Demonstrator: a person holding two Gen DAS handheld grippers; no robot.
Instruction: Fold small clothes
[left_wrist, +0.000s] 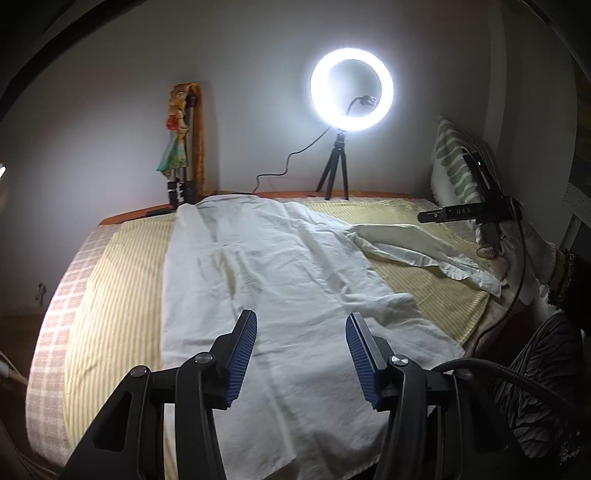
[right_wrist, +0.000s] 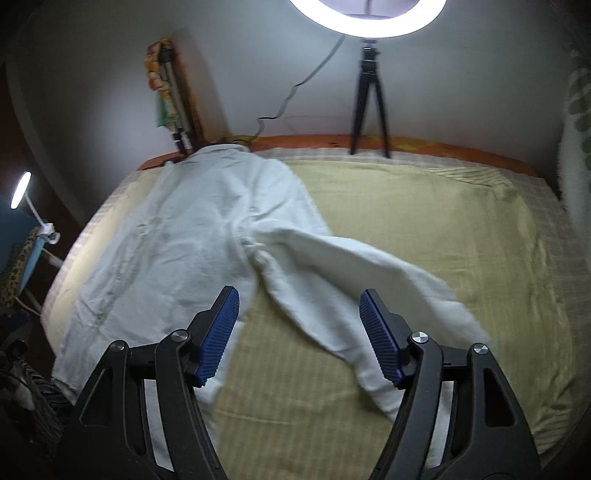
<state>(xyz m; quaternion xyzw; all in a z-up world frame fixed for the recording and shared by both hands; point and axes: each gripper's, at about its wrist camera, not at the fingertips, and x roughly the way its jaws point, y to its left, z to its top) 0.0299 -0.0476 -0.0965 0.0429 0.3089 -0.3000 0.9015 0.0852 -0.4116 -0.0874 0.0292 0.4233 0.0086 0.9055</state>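
Observation:
A white long-sleeved shirt (left_wrist: 266, 266) lies flat on a bed with a yellow striped sheet (left_wrist: 122, 273), collar toward the far wall. One sleeve (left_wrist: 413, 247) stretches out to the right. My left gripper (left_wrist: 301, 317) hovers open above the shirt's lower body with nothing between its blue pads. At the right edge of the left wrist view the right gripper (left_wrist: 458, 213) shows side-on in a hand, above the sleeve's cuff. In the right wrist view my right gripper (right_wrist: 299, 293) stands open and empty over the shirt (right_wrist: 184, 229), its sleeve (right_wrist: 354, 273) and the sheet (right_wrist: 424, 221).
A lit ring light (left_wrist: 351, 88) on a small black tripod (right_wrist: 369, 96) stands at the bed's far edge, its cable trailing left. A folded stand with colourful cloth (left_wrist: 183, 155) leans on the wall. A patterned pillow (left_wrist: 454, 162) is at the right, a desk lamp (right_wrist: 20, 190) at the left.

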